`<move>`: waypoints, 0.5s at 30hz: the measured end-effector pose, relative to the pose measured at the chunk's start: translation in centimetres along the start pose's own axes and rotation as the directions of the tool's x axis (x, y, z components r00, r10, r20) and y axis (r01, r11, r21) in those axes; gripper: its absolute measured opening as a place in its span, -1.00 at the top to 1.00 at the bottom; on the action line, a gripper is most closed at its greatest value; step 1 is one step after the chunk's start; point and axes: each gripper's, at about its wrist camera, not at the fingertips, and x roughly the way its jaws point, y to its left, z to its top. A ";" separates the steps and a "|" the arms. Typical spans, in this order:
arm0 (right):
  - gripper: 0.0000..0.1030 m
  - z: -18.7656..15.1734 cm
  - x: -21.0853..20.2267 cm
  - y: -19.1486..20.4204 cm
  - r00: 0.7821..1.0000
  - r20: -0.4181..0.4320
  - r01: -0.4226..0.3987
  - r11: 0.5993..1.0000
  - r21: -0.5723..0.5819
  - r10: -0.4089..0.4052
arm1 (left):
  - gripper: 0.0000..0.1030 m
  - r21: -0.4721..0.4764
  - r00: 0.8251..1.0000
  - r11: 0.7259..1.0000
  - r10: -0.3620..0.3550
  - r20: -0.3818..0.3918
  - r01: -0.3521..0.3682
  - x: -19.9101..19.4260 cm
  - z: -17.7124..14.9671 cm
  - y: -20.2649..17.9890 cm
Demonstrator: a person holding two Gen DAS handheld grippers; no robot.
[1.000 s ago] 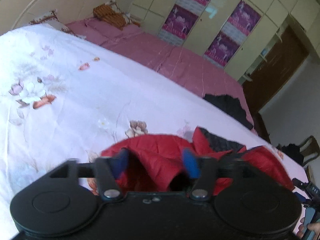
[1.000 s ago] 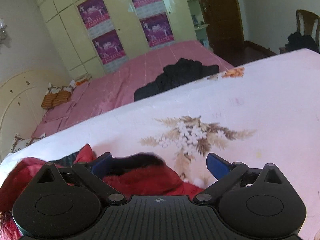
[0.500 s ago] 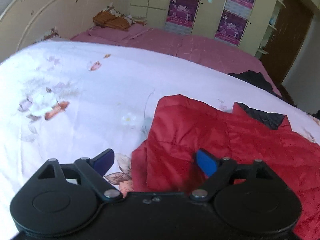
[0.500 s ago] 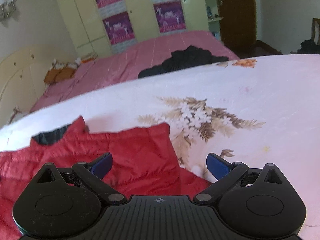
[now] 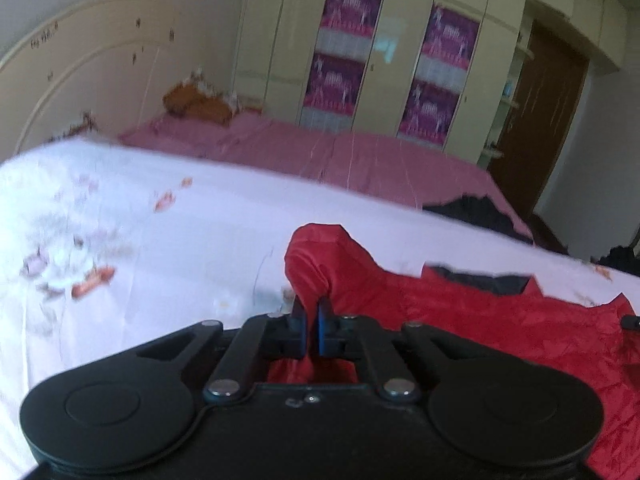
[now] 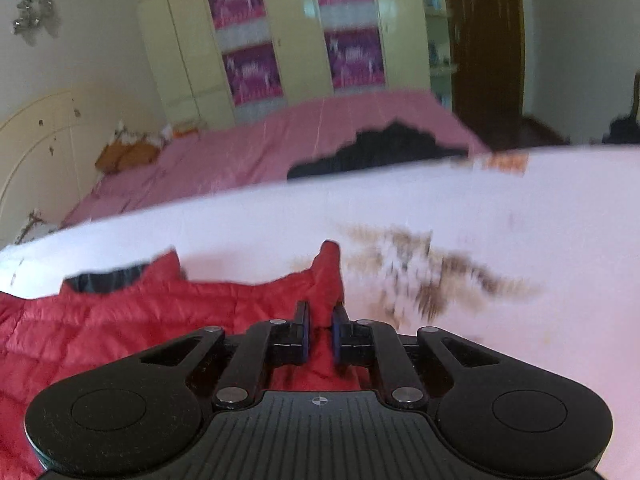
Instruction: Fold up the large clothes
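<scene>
Both tongs, left (image 5: 311,312) and right (image 6: 320,316), have snapped shut, pinching the quilted red jacket (image 5: 500,320) at near corners; open white floral bedspread (image 6: 500,208) lies beyond.

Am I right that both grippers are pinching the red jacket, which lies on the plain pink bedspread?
Not quite: the red jacket lies on the white floral sheet, as the left wrist view shows. Both the left gripper and right gripper do pinch it.

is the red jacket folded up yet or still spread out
Still spread out. The red jacket lies mostly flat across the floral bedsheet, dark lining showing at the collar; both tongs pinch bunched-up edges.
</scene>
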 end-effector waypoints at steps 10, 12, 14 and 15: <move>0.86 0.6 3.5 1.3 0.992 0.041 0.124 0.990 -0.066 -0.122 | 0.91 0.013 0.994 0.996 0.088 0.057 -0.089 3.5 0.2 -2.0; 0.86 0.1 4.8 1.2 0.988 0.021 0.157 0.984 -0.086 -0.156 | 0.90 0.035 0.993 0.992 0.119 0.022 -0.120 4.6 -0.7 -1.8; 0.86 -0.6 6.1 1.0 0.983 -0.013 0.179 0.979 -0.102 -0.181 | 0.85 0.051 0.990 0.989 0.141 -0.023 -0.140 5.7 -1.5 -1.7; 0.86 -1.1 6.8 0.9 0.982 -0.043 0.178 0.978 -0.109 -0.184 | 0.78 0.056 0.988 0.988 0.148 -0.051 -0.145 6.1 -1.9 -1.6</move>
